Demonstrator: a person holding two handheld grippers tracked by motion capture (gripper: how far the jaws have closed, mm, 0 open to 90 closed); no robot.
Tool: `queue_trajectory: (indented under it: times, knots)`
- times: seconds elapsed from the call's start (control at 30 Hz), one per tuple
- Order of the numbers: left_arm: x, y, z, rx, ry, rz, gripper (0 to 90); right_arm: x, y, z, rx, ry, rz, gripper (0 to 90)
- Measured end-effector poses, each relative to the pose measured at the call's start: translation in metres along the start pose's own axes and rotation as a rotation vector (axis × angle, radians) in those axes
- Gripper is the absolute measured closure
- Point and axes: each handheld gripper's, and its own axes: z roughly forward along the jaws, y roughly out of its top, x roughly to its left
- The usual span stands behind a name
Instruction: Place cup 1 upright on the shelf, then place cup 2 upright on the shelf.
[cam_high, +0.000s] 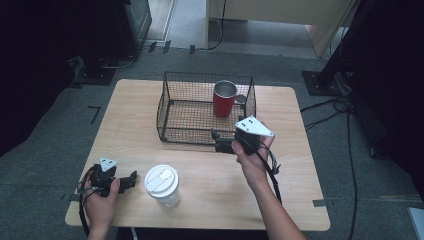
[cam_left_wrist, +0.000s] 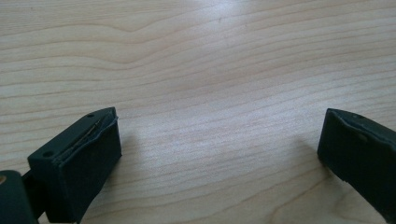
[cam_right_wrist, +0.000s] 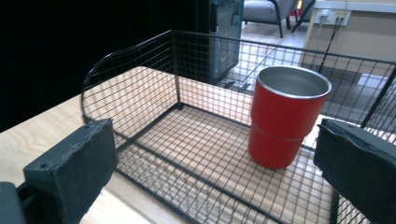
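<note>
With both grippers' fingers wide and empty, the left gripper (cam_high: 134, 180) at the frame's lower left should slide level to the white-lidded cup (cam_high: 162, 186) beside it, while the right gripper (cam_high: 214, 141) waits by the basket (cam_high: 170, 107).

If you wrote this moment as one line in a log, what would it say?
red cup upright in wire basket | white lidded cup on table | left gripper open | right gripper open, at basket

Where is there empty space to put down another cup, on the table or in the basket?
The basket is bare across its left and middle; the red cup stands in its back right corner. The table is free left of the basket and at the front right. It is crowded at the front left, where the left tongs sit beside the white cup.
</note>
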Motion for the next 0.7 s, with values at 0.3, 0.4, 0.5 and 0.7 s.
queue_trajectory:
  times: [0.3,0.4,0.5,0.7]
  knots:
    - [0.0,0.0,0.0,-0.002,0.0,-0.002,0.0,0.018,-0.017,-0.007,0.019,0.072,0.017,0.0]
    - [0.0,0.0,0.0,-0.001,0.0,-0.001,0.0,0.024,-0.02,-0.01,0.014,0.092,0.019,0.0]
    - [0.0,0.0,0.0,0.0,0.0,0.0,0.0,0.029,-0.024,-0.012,0.012,0.108,0.027,0.0]
    - [0.0,0.0,0.0,-0.002,0.0,0.0,0.0,0.034,-0.033,-0.017,0.008,0.123,0.029,0.0]
